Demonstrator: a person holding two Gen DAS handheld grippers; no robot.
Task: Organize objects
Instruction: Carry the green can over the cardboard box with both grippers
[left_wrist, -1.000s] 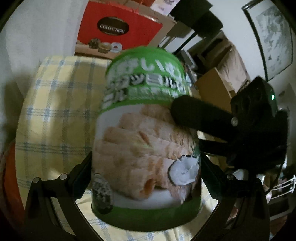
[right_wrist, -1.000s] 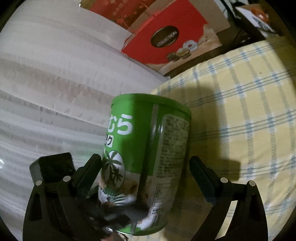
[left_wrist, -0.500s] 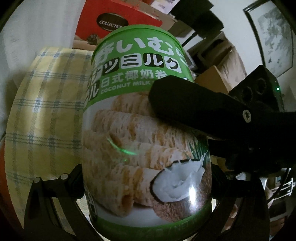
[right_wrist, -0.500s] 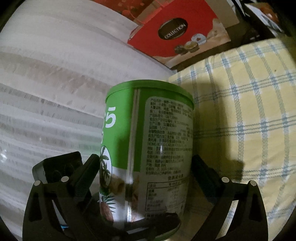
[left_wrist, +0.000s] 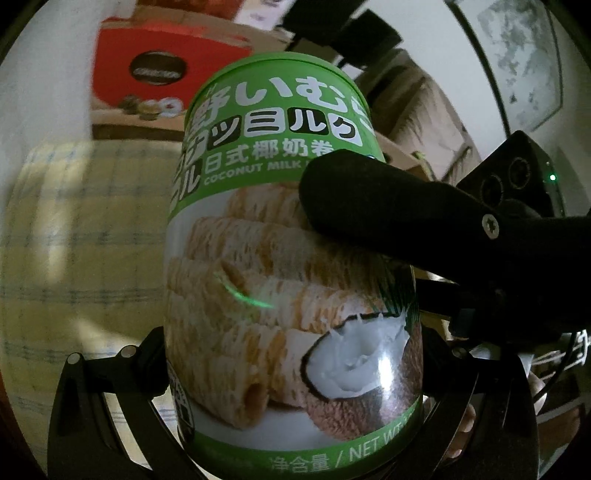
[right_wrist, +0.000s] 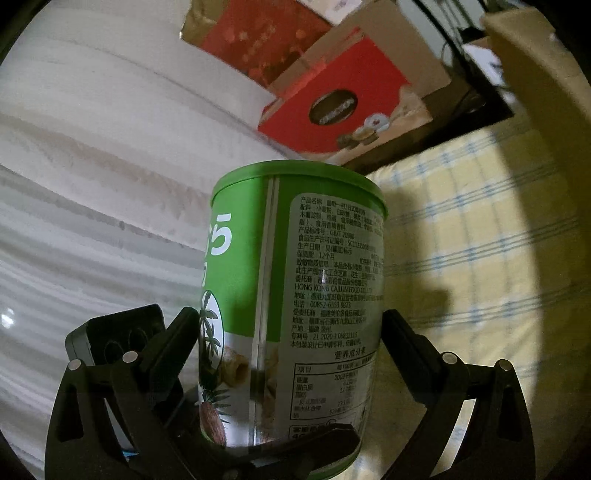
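Closely, both grippers' fingers (left_wrist: 155, 354) flank the can (left_wrist: 291, 258).

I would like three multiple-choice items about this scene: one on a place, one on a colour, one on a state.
1. Seen from the can, the red box stands
A) beyond the checked cloth
B) between the fingers
C) under the can

2. The can's lid is
A) red
B) green
C) blue

3. The can is
A) lying alone on the cloth
B) crushed flat
C) between the fingers of both the left gripper and the right gripper

Answers: 1 A, the box shows past the cloth's far edge; 2 B, the top rim is green; 3 C, each wrist view shows fingers at both its sides.
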